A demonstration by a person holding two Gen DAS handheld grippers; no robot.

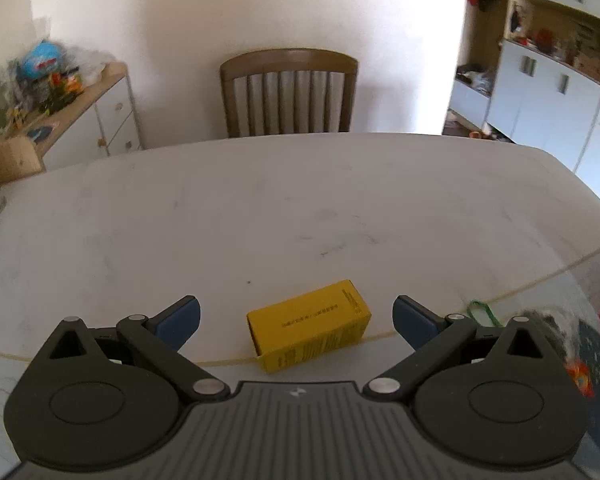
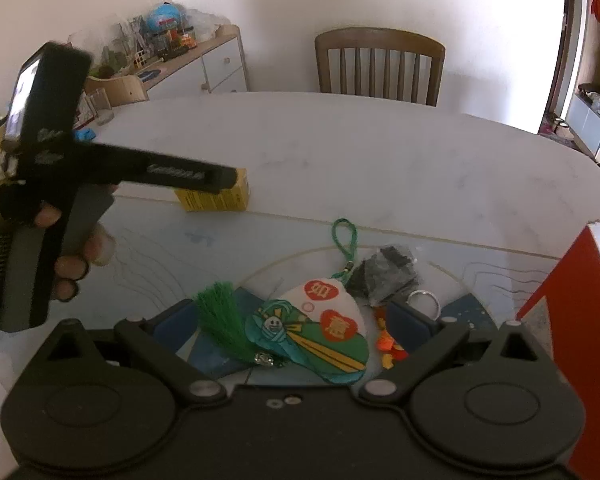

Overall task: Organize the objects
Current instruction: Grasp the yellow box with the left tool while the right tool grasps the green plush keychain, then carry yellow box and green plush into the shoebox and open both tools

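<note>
Yellow box [image 1: 310, 326]: small rectangular carton, bright yellow, fine dark print along its top and side faces; lies flat on its long side, set at an angle, one end flap slightly ajar at the near left corner.
Box position: on the white table [image 1: 300, 200], straddling the pale curved edge line of a clear mat; between the two blue pads of the left tool [image 1: 296, 322], touching neither.
Left tool: jaws spread wide, nothing held, box in the gap.
Left tool, seen from the right wrist camera: black body held by a gloved hand [image 2: 56, 240], its front end over the yellow box [image 2: 216, 196].
Right tool [image 2: 296, 320]: jaws apart, empty, poised above a cluster of small items.
Sachet charm [image 2: 324, 332]: flat, white and green, two red hearts with characters, cartoon face, green cord loop at the top.
Green tassel [image 2: 220, 320]: just left of the charm, touching it.
Dark crumpled bag [image 2: 384, 276]: behind the charm, beside a metal ring [image 2: 423, 300].
Orange bits [image 2: 388, 346]: to the right of the charm.
Red box [image 2: 572, 320]: at the right edge.
Background: wooden chair [image 1: 290, 92] at the far side of the table; cluttered sideboard [image 1: 80, 112] on the left.
</note>
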